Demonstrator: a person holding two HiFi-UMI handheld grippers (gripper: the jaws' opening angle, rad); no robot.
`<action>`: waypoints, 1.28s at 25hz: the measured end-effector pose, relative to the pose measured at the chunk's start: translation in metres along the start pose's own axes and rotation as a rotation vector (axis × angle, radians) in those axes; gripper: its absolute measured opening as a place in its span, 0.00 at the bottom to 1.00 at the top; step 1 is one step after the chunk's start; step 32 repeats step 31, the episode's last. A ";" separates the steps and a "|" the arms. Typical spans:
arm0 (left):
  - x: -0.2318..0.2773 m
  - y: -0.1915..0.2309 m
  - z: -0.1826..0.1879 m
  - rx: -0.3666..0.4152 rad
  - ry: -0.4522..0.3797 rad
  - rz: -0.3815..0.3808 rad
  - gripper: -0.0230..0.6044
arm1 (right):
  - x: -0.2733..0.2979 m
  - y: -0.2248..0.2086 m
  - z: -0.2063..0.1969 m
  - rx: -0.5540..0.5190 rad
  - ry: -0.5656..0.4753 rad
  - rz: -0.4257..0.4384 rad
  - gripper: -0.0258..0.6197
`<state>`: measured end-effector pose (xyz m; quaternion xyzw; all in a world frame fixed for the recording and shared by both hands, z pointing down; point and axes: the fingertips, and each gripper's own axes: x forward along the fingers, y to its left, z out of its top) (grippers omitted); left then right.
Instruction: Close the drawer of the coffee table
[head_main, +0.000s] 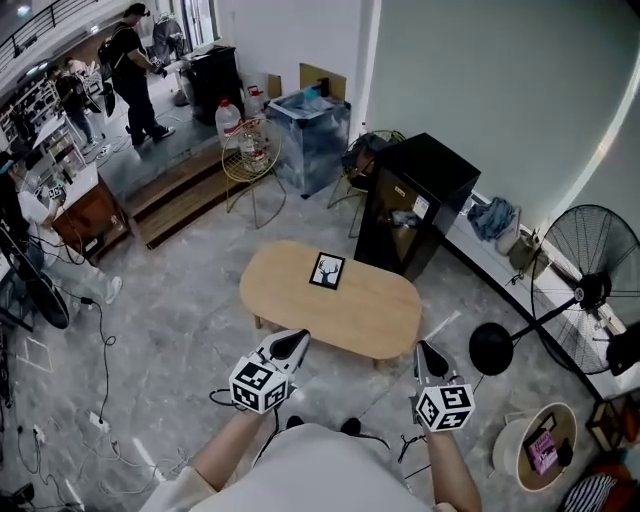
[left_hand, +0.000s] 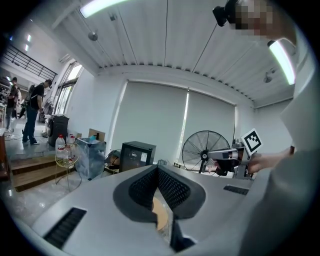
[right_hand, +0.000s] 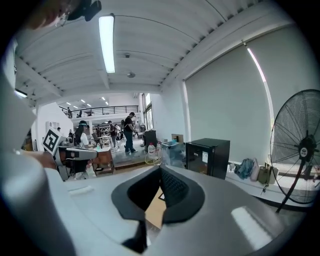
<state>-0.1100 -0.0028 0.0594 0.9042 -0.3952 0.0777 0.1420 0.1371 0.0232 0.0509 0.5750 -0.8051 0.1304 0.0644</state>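
Note:
The coffee table (head_main: 350, 310) is a low oval with a light wooden top; a small framed picture (head_main: 327, 270) lies on it. No drawer shows from above. Both grippers hang in the air on the near side of the table, held level and pointing toward it. My left gripper (head_main: 297, 341) is shut and empty, off the table's near left edge. My right gripper (head_main: 428, 350) is shut and empty, off its near right end. In the left gripper view the closed jaws meet at my left gripper (left_hand: 158, 168), with a sliver of tabletop (left_hand: 159, 214) below. The right gripper view shows my right gripper (right_hand: 161, 170) likewise shut.
A black mini fridge (head_main: 415, 195) stands just behind the table. A standing fan (head_main: 588, 285) and a round black base (head_main: 490, 348) are at the right. A white bucket (head_main: 540, 450) sits near right. Cables (head_main: 100, 415) trail on the floor at left. Wooden steps (head_main: 180, 195) and people are far left.

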 end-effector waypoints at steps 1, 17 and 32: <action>0.001 0.000 -0.003 -0.003 0.005 0.000 0.05 | -0.001 -0.002 0.001 -0.005 -0.001 -0.006 0.06; 0.009 -0.001 -0.013 -0.047 -0.005 0.011 0.05 | -0.005 -0.005 0.002 -0.027 -0.012 -0.013 0.06; 0.014 -0.002 -0.008 -0.049 -0.012 -0.003 0.05 | -0.006 -0.001 0.004 -0.038 -0.014 -0.016 0.06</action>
